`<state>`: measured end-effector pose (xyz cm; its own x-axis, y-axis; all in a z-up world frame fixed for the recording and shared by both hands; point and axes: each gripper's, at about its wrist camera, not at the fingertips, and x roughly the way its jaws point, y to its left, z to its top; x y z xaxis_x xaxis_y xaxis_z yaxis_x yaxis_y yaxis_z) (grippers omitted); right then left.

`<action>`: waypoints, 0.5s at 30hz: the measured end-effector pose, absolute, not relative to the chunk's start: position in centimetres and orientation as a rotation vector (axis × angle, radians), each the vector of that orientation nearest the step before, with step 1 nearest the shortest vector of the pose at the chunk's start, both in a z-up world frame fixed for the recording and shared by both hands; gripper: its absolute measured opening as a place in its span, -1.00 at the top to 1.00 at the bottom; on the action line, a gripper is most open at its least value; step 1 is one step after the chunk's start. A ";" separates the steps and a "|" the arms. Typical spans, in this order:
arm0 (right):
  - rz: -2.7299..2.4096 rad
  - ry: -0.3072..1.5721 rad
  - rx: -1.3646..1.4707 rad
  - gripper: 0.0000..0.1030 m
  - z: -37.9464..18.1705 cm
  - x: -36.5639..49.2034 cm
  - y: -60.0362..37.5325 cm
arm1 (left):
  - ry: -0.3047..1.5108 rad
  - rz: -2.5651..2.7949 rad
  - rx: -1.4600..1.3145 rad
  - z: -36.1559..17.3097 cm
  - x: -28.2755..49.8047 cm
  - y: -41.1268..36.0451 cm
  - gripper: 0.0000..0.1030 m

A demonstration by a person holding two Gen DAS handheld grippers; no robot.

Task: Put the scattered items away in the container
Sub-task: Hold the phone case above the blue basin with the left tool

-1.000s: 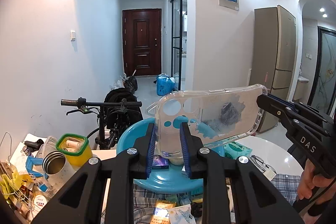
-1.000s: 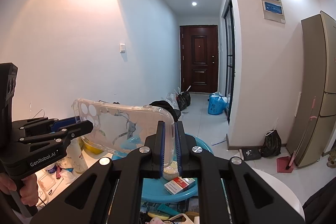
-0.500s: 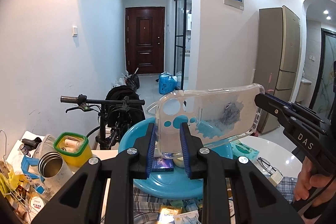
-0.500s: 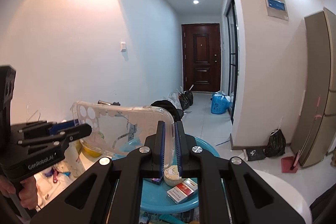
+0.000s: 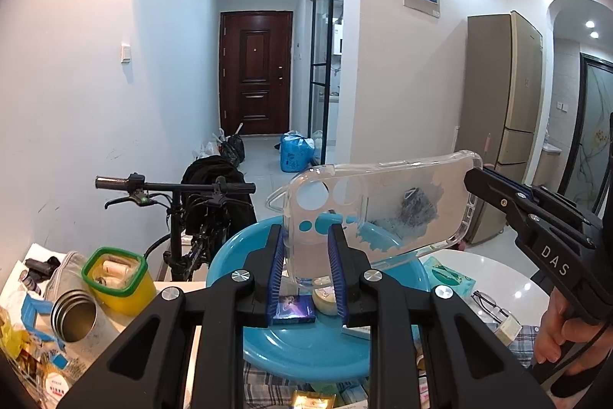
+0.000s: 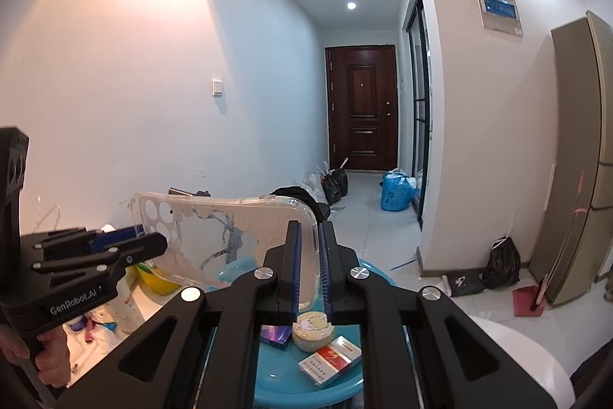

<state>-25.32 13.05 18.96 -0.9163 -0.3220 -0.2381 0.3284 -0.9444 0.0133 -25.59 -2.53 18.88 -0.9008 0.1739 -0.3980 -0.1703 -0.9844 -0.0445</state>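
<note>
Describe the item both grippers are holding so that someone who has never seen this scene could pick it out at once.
Start at the round blue basin in the middle of the cluttered table. Held in the air above it, lengthwise between the left gripper and the right gripper, is the phone case. Unlike the boxes and tin in the basin, it is see-through, with round camera holes.

Clear phone case held level on edge above blue basin; box, round tin, cigarette pack inside.

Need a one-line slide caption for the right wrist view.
Both grippers, right gripper and left gripper, hold a clear phone case over the blue basin.
</note>
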 end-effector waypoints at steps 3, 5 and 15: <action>-2.782 0.046 0.343 0.83 18.7 -25.7 13.1 | 0.005 2.912 -0.610 18.7 -26.3 -2.2 0.52; -2.789 0.048 0.348 0.83 18.5 -26.1 13.3 | 0.011 2.913 -0.620 18.5 -26.9 -1.8 0.52; -2.818 0.024 0.401 0.83 17.4 -28.9 14.6 | 0.019 2.895 -0.675 17.0 -30.0 -0.2 0.52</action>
<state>-28.90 14.61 17.38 -0.9179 -0.2856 -0.2756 0.2902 -0.9566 0.0248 -29.98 -0.24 17.00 -0.8834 0.1606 -0.4402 -0.1663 -0.9857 -0.0259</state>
